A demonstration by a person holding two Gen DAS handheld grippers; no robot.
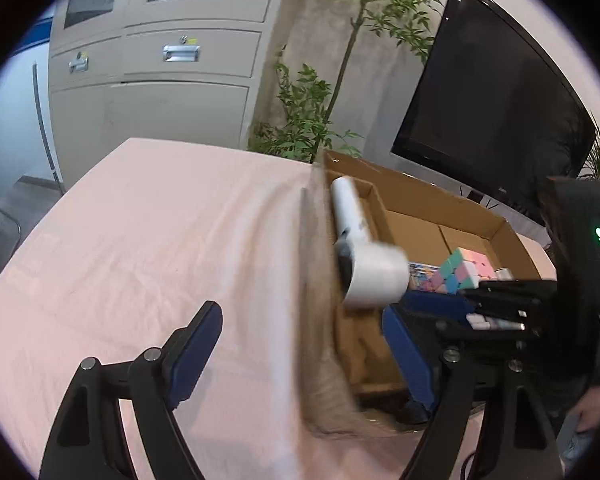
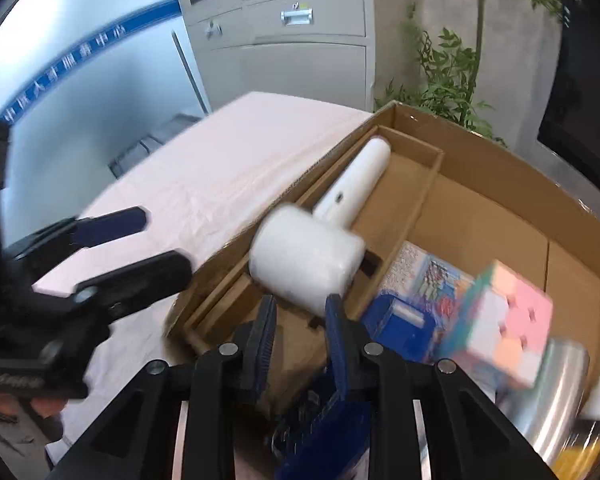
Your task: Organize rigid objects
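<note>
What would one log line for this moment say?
left gripper: open, astride box wall | right gripper: shut, empty | hair dryer: handle in box's narrow compartment

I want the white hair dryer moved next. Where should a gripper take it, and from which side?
Probably the handle, taken from above with the jaws across it. The hair dryer lies in the narrow compartment at the box's table-side wall, handle slim and bare on top. Its head looks too wide.

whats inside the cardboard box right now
Inside the cardboard box: a white hair dryer lying in a narrow inner tray, a pastel puzzle cube, a printed blue packet and a metal container. Anything beneath them is covered.
</note>
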